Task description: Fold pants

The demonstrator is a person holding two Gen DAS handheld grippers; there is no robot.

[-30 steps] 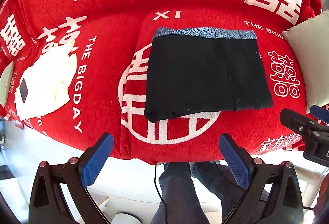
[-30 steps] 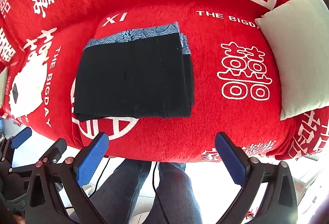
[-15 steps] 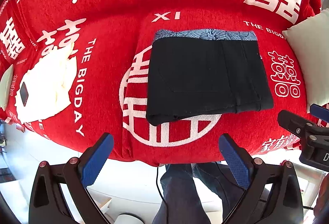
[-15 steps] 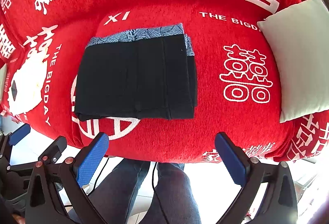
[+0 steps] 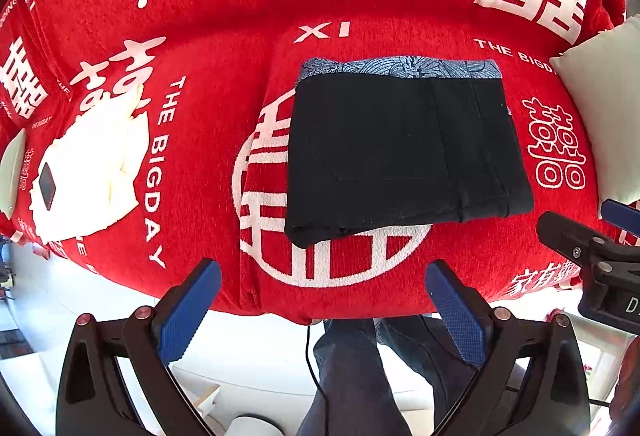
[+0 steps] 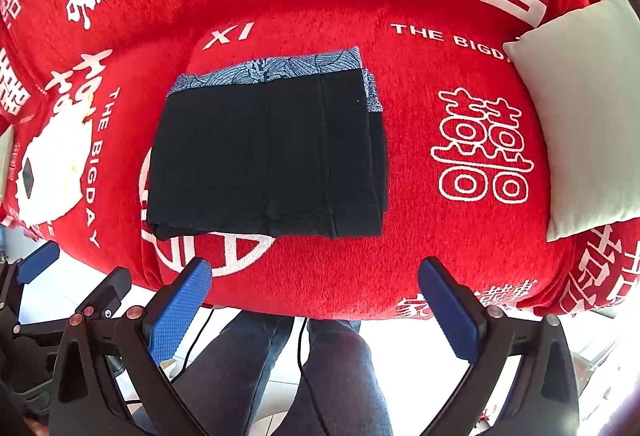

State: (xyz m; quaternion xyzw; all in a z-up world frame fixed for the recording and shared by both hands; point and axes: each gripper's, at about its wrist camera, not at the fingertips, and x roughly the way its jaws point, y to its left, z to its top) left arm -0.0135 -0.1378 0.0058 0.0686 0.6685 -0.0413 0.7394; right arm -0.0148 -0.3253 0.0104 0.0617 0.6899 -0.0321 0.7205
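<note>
Pants [image 5: 400, 152]: folded into a dark stack, so the inner layers and the legs are hidden; only a strip of blue patterned lining shows along the far edge. Sofa [image 5: 224, 16]: cut off by the frame on all sides in both views; part of its white circle print lies under the pants. Pillow [image 6: 588, 116]: right part cut by the frame edge. White cloth [image 5: 92, 164]: overexposed, its folds unreadable; the small dark object [image 5: 47, 186] on it is too small to identify. Person's legs [image 6: 320, 376]: only the lower part shows, between the open fingers. Right gripper [image 5: 592, 252]: seen partly at the left view's right edge.
</note>
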